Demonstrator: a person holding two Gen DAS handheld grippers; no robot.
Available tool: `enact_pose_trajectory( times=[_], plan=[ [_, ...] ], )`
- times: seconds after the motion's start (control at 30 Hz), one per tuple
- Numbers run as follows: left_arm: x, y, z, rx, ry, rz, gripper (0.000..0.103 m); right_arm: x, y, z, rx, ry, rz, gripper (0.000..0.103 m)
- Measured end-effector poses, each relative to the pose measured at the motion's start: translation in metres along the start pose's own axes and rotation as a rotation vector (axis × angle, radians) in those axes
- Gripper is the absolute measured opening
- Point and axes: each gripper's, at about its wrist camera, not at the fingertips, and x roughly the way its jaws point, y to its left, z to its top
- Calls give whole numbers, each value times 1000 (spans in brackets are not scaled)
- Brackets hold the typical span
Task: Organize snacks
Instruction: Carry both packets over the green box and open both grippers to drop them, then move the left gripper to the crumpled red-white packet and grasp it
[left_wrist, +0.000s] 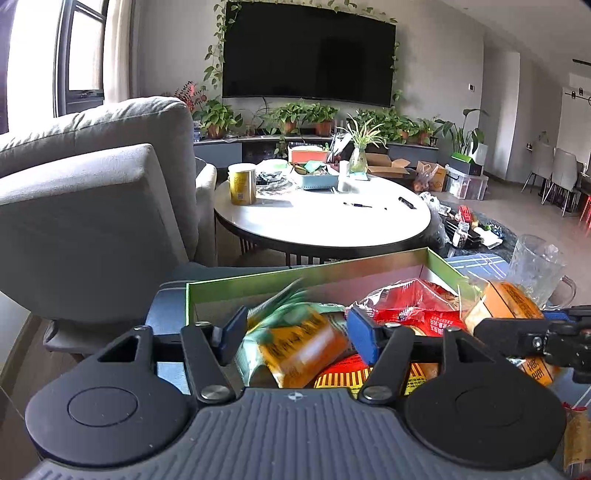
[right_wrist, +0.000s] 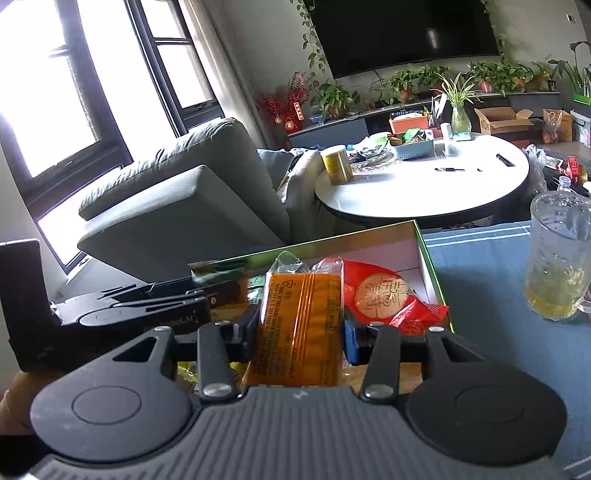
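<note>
A green-rimmed box (left_wrist: 306, 275) (right_wrist: 430, 258) holds several snack packets. My left gripper (left_wrist: 297, 334) is open over the box, above a blurred green and orange packet (left_wrist: 299, 345) that lies between its fingers. A red packet (left_wrist: 417, 308) (right_wrist: 384, 295) lies to the right in the box. My right gripper (right_wrist: 300, 334) is shut on an orange snack packet (right_wrist: 301, 325) and holds it upright over the box's near edge. That packet (left_wrist: 506, 301) and the right gripper (left_wrist: 532, 338) also show at the right of the left wrist view.
The box sits on a blue striped cloth (right_wrist: 487, 258). A glass mug (right_wrist: 559, 254) with yellowish liquid stands to the right. A grey armchair (left_wrist: 92, 206) is to the left. A round white table (left_wrist: 321, 218) with clutter stands behind.
</note>
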Motion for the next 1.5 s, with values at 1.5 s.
enact_pose_trajectory(
  times=[1.5],
  plan=[
    [-82, 39, -52, -117, 10, 92, 67, -32, 14, -11, 23, -61, -28, 63]
  ],
)
